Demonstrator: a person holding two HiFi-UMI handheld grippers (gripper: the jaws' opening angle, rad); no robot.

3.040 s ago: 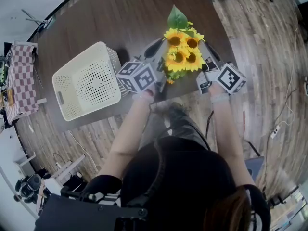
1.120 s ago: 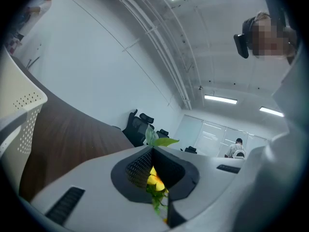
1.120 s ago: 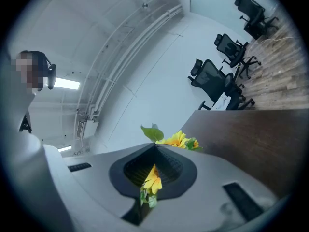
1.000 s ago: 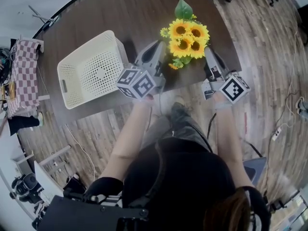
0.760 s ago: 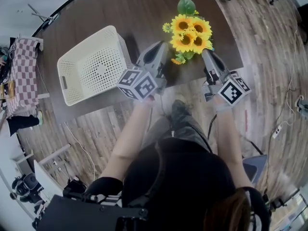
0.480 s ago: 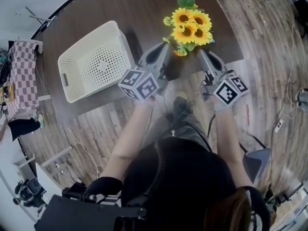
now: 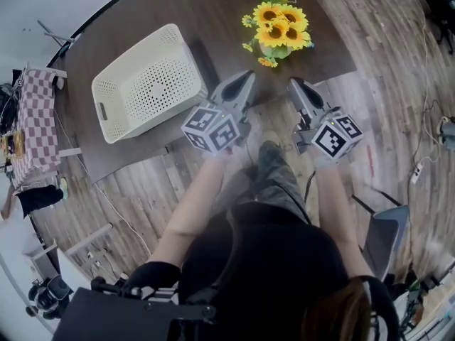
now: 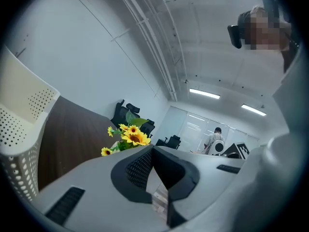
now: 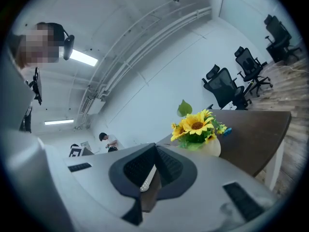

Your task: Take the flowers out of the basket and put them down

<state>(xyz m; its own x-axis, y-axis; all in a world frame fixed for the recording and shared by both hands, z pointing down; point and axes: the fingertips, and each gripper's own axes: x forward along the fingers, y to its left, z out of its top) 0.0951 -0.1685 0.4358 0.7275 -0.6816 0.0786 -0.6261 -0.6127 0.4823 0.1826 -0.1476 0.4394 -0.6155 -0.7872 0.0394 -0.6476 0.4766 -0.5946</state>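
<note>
Yellow flowers (image 7: pixel 276 25) stand on the table (image 7: pixel 213 6) at 12 o'clock, well apart from the basket (image 7: pixel 146 80) at 10 o'clock. The left gripper (image 7: pixel 247 77) and right gripper (image 7: pixel 293 84) are both pinched closed on nothing.

Sunflower bunch (image 7: pixel 276 23) in cream pot, upright on table; white perforated basket (image 7: pixel 147 81) well apart.

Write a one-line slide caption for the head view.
Sunflowers stand on the table, apart from the empty basket; left tool and right tool, shut, touch neither.
</note>
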